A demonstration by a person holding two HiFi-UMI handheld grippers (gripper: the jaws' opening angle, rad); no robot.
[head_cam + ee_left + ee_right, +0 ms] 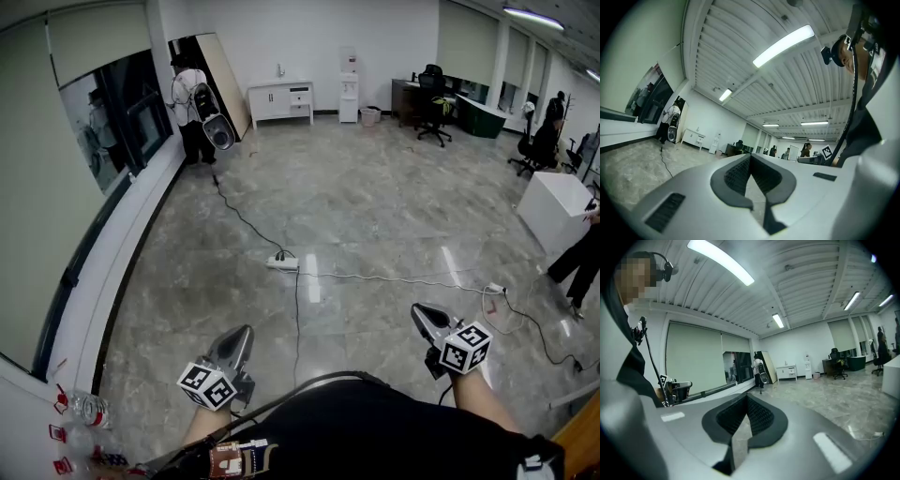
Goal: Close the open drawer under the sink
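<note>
The floor (375, 216) is grey marbled stone tile, polished and glossy, mirroring the lights. The left gripper (750, 157) and right gripper (746, 395) have smooth, matt grey plastic shells. Their inner pads (761, 416) are dark and finely ribbed. The ceiling (740, 51) is ribbed white panelling. The person's top (375, 431) is matt black cloth.

Sink drawer out of view from all three cameras.
</note>
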